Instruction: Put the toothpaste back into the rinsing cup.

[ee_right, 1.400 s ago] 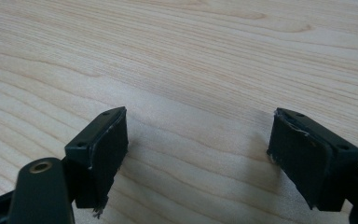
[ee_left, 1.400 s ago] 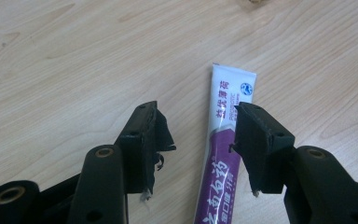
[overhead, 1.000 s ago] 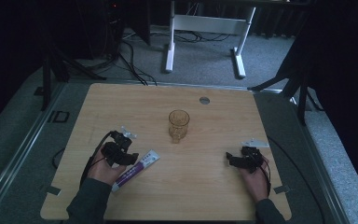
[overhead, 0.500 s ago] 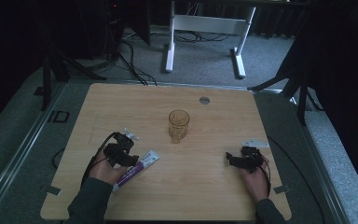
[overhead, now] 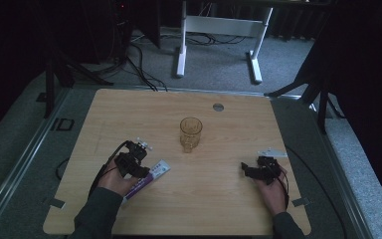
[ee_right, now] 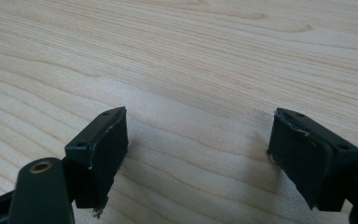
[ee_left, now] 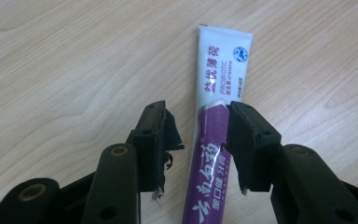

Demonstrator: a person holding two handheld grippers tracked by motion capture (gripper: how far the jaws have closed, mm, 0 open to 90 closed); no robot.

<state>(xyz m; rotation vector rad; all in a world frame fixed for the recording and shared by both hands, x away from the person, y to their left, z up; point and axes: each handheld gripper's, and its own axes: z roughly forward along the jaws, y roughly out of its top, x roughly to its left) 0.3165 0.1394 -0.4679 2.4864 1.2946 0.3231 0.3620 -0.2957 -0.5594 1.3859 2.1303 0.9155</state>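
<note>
High view: left gripper astride a toothpaste tube, right gripper idle

A wooden table [overhead: 129, 109] is seen from above, with a person's forearms entering from its near edge. A purple-and-white toothpaste tube [overhead: 149, 177] lies flat on the near-left part of the table, and the left gripper [overhead: 138, 167] is held over it. In the left gripper view the toothpaste tube [ee_left: 214, 121] is seen running lengthwise between the two black jaws, its white crimped end pointing away. The jaws have just been closing around it; one pad appears to meet the tube's edge, while a clear gap is left on the other side, so the tube is not yet clamped. An amber glass mug [overhead: 190, 133] stands upright near the middle of the table, well apart from the tube. The right gripper [overhead: 251, 172] is held low at the near-right of the table. In the right gripper view its jaws are spread wide over bare wood, with nothing between them.
</note>
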